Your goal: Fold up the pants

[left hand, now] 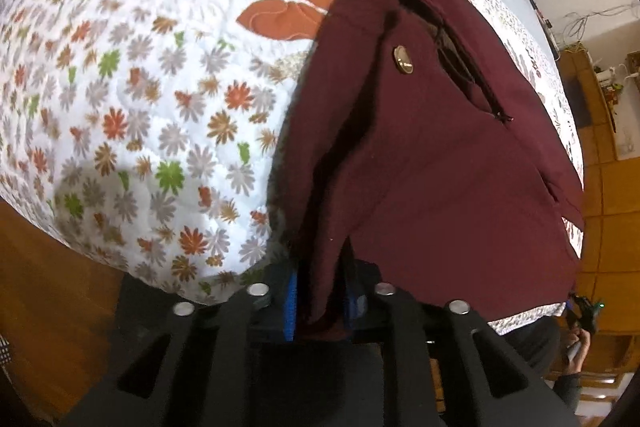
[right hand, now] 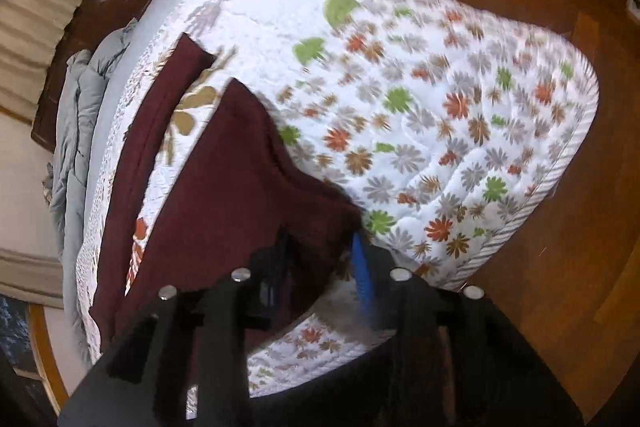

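Left gripper [left hand: 320,307] clenched on maroon pants [left hand: 420,147] waistband edge, brass button [left hand: 403,59] at 1 o'clock. Right gripper [right hand: 320,287] grasping pants [right hand: 240,179] fabric; legs trail toward 10 o'clock over floral quilt [right hand: 440,107].

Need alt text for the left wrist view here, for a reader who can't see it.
The left gripper is shut on a bunched edge of maroon pants, which hang lifted above a white floral quilt. A brass button and an open pocket slit show on the fabric; wood floor lies beyond the bed's edge.
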Available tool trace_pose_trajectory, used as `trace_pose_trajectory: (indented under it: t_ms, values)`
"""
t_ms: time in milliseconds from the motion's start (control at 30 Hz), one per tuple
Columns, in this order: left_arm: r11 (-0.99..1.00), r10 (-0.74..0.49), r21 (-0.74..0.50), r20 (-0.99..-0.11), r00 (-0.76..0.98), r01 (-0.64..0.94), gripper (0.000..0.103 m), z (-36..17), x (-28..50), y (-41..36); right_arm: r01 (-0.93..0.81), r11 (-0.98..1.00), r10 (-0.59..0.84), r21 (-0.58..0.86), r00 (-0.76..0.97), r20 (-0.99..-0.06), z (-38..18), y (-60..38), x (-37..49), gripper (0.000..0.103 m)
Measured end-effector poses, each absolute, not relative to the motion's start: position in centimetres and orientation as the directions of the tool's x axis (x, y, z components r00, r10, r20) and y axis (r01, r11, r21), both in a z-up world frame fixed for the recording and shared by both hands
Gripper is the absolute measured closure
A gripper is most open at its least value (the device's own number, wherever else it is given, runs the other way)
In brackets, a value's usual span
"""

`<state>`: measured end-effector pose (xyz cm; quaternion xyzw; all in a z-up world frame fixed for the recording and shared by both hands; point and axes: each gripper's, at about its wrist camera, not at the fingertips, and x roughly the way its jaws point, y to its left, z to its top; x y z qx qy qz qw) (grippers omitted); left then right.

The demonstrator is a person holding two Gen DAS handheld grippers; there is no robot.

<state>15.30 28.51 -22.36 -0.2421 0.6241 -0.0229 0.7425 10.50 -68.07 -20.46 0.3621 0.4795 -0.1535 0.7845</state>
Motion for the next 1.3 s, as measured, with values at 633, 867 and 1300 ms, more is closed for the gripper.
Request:
trace_pose_trajectory:
  t_ms: [633, 867, 1300]
  values:
    - [0.925, -0.335, -0.358, -0.927, 0.166, -0.132, 0.027, -21.3, 25.6, 25.7, 0.495, 0.813, 0.066, 0.307, 0.445, -0.893, -18.7, -67.3, 16.1, 0.051]
    - [0.935, -0.353, -0.346, -0.872, 0.339, 0.083, 0.004, -12.2, 33.3, 23.9, 0.363, 0.852, 0.132, 0.378, 0.551, -0.824, -13.5, -65.4, 23.9, 0.021]
    - [0.875, -0.480, -0.453, -0.859, 0.178, 0.174, 0.004, -21.7, 47.4, 25.0, 0.334, 0.884, 0.165, 0.328, 0.433, -0.886, -16.6, -64.8, 33.5, 0.022]
